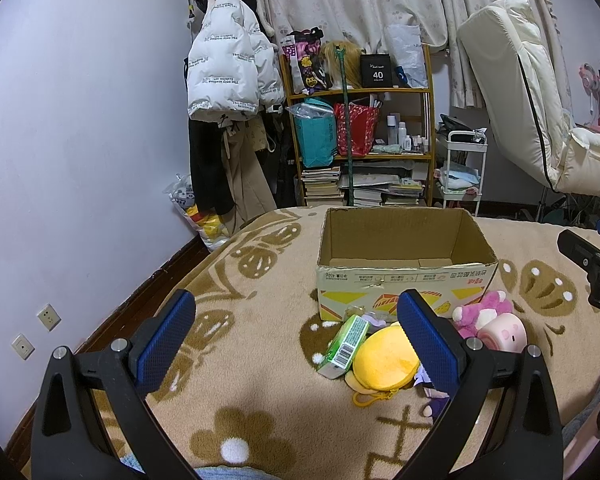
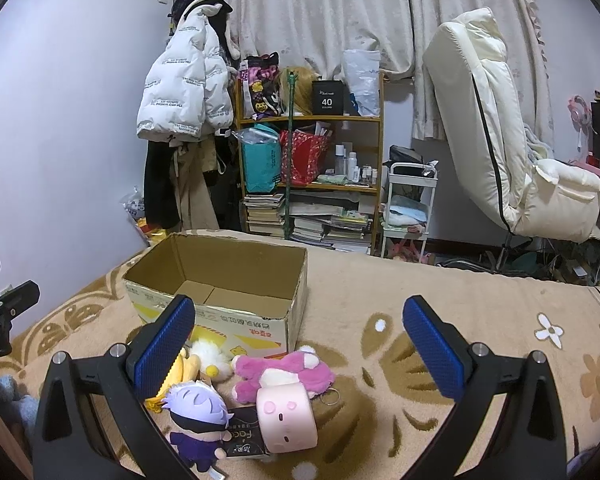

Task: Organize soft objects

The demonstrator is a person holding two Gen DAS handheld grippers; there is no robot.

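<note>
The cardboard box [image 2: 220, 292] stands open and empty on the blanketed bed [image 2: 440, 312]. Just near of it lie the pink plush [image 2: 284, 372], pink roll toy [image 2: 286, 420], purple-haired doll [image 2: 198, 416] and yellow plush [image 1: 384, 358]. The left claw [image 1: 296, 340] and right claw [image 2: 300, 344] are both released, holding nothing.

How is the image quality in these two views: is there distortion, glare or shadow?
Left wrist view: strong fisheye bending, dark corners; the left claw casts a soft shadow on the blanket; cardboard box sharp. Right wrist view: same curved edges, dim even room light, no glare; pink plush and right claw in focus.
</note>
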